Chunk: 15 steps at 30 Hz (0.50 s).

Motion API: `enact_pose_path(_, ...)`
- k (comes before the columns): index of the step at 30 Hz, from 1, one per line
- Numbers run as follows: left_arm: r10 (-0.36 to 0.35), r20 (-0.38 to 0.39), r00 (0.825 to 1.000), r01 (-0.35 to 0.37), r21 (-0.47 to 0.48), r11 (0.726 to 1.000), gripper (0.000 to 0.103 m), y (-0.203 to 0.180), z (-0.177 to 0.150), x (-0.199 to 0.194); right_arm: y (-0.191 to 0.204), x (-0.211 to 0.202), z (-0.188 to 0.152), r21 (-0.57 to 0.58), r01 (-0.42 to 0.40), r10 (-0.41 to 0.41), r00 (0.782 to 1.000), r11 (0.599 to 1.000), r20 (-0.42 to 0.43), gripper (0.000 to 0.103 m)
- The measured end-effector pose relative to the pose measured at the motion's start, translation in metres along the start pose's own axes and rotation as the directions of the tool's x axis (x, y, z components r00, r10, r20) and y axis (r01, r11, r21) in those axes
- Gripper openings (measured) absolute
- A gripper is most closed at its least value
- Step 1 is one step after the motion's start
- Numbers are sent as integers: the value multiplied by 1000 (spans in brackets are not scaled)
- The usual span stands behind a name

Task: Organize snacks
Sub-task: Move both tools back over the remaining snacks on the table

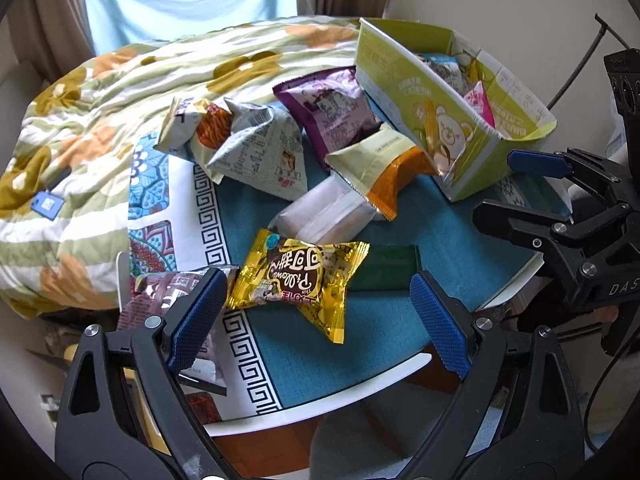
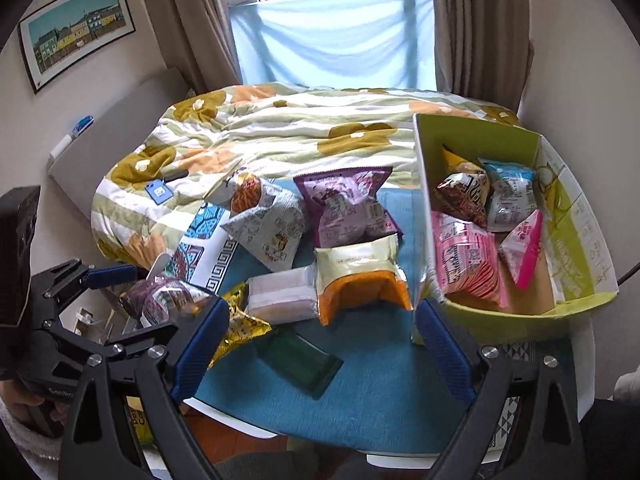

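Several snack packets lie on a teal-topped table [image 1: 440,224]. A gold packet [image 1: 298,280] lies just ahead of my open, empty left gripper [image 1: 316,312]. A dark green packet [image 1: 384,268], a clear white packet [image 1: 320,216], a cream-and-orange packet [image 1: 376,168], a purple packet [image 1: 332,108] and a grey triangular packet [image 1: 260,148] lie beyond. A green cardboard box [image 2: 572,264] at the right holds pink [image 2: 468,260], blue [image 2: 508,196] and other packets. My right gripper [image 2: 320,340] is open and empty above the dark green packet [image 2: 300,364].
A bed with a floral quilt [image 2: 280,136] lies behind the table. A maroon packet [image 1: 160,300] sits at the table's left edge. The right gripper's body shows in the left wrist view [image 1: 580,232]. Curtains and a window stand at the back.
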State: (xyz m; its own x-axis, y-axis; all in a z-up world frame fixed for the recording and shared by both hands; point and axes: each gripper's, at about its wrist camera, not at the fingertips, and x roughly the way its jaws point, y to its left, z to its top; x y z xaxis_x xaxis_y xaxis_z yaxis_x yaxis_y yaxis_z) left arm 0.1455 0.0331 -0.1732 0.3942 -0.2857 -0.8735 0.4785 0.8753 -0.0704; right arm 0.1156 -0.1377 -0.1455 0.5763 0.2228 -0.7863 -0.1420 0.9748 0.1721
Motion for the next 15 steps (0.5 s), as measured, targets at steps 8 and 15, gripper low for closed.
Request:
enact_pose_path(8,104,-63,993,-101,60,993,92,-6,-12,56,-12,68,-39,-130,-76,58,989,989,-140,93)
enact_pose_path(15,175,-101,979,-164,103,981,92,-15,-13,84,-8,113,-65,-297,-122,55,973,947,-223,93)
